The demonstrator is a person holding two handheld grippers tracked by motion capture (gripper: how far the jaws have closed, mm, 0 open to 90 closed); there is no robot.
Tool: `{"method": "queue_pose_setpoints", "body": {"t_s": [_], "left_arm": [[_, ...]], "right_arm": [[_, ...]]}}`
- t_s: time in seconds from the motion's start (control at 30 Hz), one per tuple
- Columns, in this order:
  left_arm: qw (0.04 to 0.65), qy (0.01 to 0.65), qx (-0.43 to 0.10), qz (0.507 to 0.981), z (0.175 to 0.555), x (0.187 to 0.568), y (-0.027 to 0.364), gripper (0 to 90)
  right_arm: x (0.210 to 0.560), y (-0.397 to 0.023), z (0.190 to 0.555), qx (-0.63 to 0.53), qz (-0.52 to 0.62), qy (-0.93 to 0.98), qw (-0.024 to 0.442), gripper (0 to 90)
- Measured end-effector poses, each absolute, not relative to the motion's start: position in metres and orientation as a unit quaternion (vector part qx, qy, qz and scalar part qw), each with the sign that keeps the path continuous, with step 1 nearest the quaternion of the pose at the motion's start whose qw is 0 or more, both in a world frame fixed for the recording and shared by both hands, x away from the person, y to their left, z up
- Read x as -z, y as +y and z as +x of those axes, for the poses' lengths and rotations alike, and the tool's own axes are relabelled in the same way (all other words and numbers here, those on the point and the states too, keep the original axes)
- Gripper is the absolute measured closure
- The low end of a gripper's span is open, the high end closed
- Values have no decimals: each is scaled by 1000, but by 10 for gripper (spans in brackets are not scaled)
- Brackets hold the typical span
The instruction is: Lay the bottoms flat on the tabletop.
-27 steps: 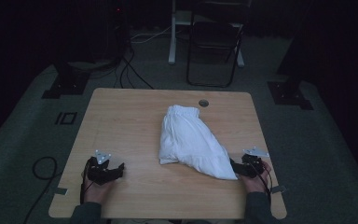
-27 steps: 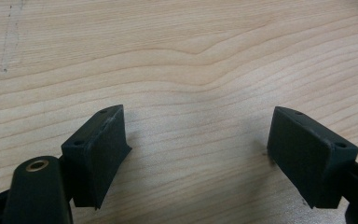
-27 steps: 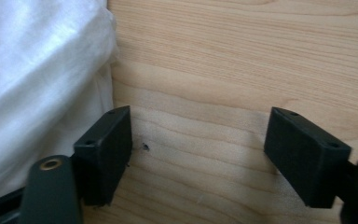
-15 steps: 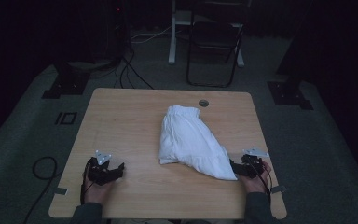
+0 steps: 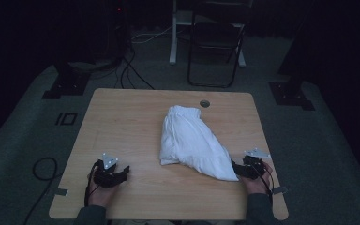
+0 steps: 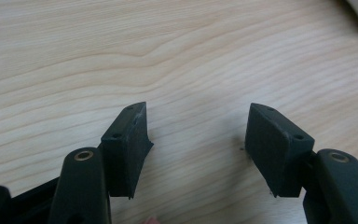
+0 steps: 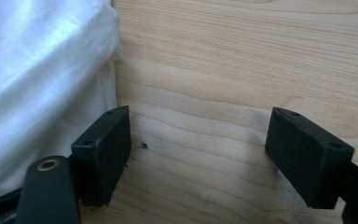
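Both hand-held grippers, left point(image 5: 122, 172) and right point(image 5: 236, 168), are resting released; the right risks pinching only a thin cloth point(image 5: 192, 143) edge, which could slip.

bare table point(image 5: 122, 122) left, white cloth point(image 5: 192, 143) blocking centre

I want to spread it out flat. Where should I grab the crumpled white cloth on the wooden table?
Take the crumpled white cloth by its near pointed corner, coming in low from the right. That corner tapers thin and lies flat beside the open right gripper; the middle looks too bulky to pinch.
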State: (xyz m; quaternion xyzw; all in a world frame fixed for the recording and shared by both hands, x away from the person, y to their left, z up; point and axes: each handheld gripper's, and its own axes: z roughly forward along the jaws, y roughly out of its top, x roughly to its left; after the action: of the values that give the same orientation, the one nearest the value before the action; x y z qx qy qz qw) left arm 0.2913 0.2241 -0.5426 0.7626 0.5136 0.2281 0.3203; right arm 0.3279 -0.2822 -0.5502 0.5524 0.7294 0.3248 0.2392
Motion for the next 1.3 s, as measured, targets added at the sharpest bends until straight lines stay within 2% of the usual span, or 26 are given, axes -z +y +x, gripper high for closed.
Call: {"method": "queue_pose_setpoints", "body": {"t_s": [0.13,0.3,0.43,1.07,1.3], "left_arm": [[332,498,-223,769,290,537,218,404],[343,484,-221,774,290,529,214,405],[357,477,-216,773,293,523,209,404],[395,400,-211,799,308,491,147,377],[407,360,-208,813,314,480,112,327]], "right_arm": [[550,-282,327,-325,553,728,240,242],[550,-284,324,-331,549,728,242,342],[549,-283,323,-330,548,730,240,373],[537,-281,316,-361,531,729,239,357],[537,-280,316,-363,529,730,237,348]]}}
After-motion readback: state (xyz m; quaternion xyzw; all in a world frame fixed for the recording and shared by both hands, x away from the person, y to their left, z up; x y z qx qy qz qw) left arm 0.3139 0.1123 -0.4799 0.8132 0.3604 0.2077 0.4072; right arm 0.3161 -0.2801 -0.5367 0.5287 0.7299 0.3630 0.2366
